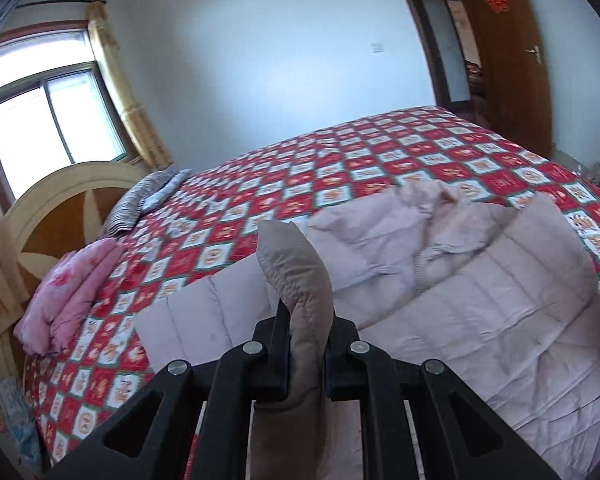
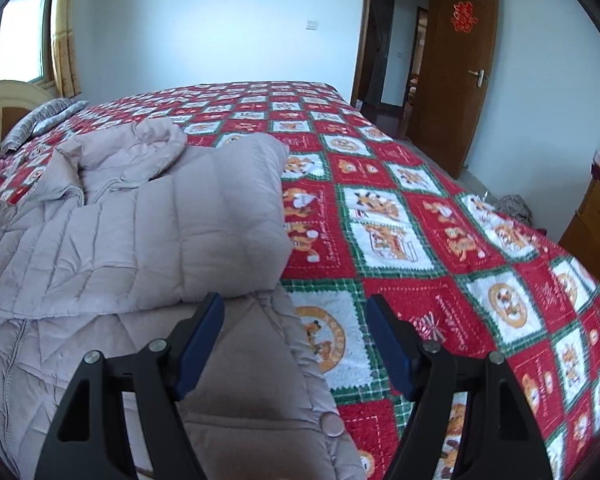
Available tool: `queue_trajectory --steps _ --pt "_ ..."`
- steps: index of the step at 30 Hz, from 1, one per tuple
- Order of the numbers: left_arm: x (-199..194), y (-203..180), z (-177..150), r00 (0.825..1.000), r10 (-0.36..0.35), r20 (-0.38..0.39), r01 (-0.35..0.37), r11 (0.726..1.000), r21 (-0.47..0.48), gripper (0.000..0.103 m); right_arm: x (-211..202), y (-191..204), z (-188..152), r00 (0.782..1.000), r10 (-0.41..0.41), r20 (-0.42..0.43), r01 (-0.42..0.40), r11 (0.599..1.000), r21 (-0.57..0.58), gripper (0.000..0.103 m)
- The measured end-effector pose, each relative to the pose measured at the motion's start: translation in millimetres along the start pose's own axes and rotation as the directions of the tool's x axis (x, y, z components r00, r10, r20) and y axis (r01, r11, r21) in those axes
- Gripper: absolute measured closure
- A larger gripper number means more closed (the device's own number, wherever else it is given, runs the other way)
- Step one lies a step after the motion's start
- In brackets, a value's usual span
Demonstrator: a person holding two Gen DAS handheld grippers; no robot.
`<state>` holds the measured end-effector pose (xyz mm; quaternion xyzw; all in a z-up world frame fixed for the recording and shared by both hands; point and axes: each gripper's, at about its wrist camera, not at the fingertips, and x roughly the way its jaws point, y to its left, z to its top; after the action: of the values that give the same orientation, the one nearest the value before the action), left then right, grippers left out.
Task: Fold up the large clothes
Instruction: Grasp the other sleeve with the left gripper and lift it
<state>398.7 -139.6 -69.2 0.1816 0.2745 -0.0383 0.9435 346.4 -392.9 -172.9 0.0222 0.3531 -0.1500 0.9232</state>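
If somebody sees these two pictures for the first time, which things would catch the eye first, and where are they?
First comes the red checked bedspread with cartoon squares, which covers the whole bed. On its near side lies a pale pink padded coat, partly folded. The left gripper is shut on an edge of the coat, while the right gripper is open above the coat's edge.

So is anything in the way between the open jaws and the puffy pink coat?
Nothing visible blocks it. The right gripper hangs open directly over the edge of the pale pink quilted puffer coat, with only the red patterned bedspread beside it.
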Motion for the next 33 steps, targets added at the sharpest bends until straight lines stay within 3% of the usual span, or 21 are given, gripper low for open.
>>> queue_trajectory --steps 12,15,17,19,20,21,22,27,29,31,33 --pt "23 -91 -8 0.994 -0.106 -0.014 0.106 0.993 0.057 0.091 15 -4 -16 1.0 0.021 -0.011 -0.02 0.999 0.041 0.027" --pt "26 -105 -11 0.991 -0.134 -0.023 0.136 0.989 0.06 0.086 17 -4 -17 1.0 0.014 -0.014 -0.013 0.999 0.038 0.025" --pt "29 -112 -11 0.988 -0.152 -0.042 0.155 0.985 0.079 0.074 21 -3 -17 1.0 0.011 -0.027 -0.01 0.999 0.036 0.024" --pt "28 -116 -9 0.989 -0.14 -0.037 0.143 0.985 0.097 0.041 23 -3 -18 0.999 0.005 -0.034 -0.004 0.999 0.031 0.023" --pt "25 -115 -9 0.991 -0.135 -0.022 0.137 0.986 0.097 0.033 23 -3 -18 0.999 0.002 -0.036 -0.001 1.0 0.029 0.022" --pt "17 -111 -8 0.991 -0.133 0.012 0.132 0.987 0.095 0.022 24 -3 -18 0.999 0.002 -0.039 -0.001 1.0 0.029 0.02" --pt "10 -107 -7 0.99 -0.134 0.037 0.13 0.987 0.095 0.018 24 -3 -19 0.999 0.004 -0.042 -0.003 1.0 0.031 0.02" --pt "0 -59 -11 0.994 -0.084 0.073 0.081 0.995 0.05 0.018 16 -10 -15 0.999 0.041 -0.035 -0.039 0.997 0.062 0.019" --pt "11 -27 -19 0.998 -0.022 0.06 0.021 1.0 0.016 0.017 5 -5 -10 0.998 0.065 -0.021 -0.063 0.995 0.072 0.019" --pt "31 9 -30 0.998 0.055 0.021 -0.055 0.998 -0.021 0.017 -11 7 0 0.988 0.152 0.008 -0.152 0.985 0.087 0.019" --pt "58 46 -42 0.991 0.122 -0.06 -0.126 0.99 -0.066 0.017 -16 25 11 0.964 0.266 0.0 -0.265 0.96 0.093 0.019"
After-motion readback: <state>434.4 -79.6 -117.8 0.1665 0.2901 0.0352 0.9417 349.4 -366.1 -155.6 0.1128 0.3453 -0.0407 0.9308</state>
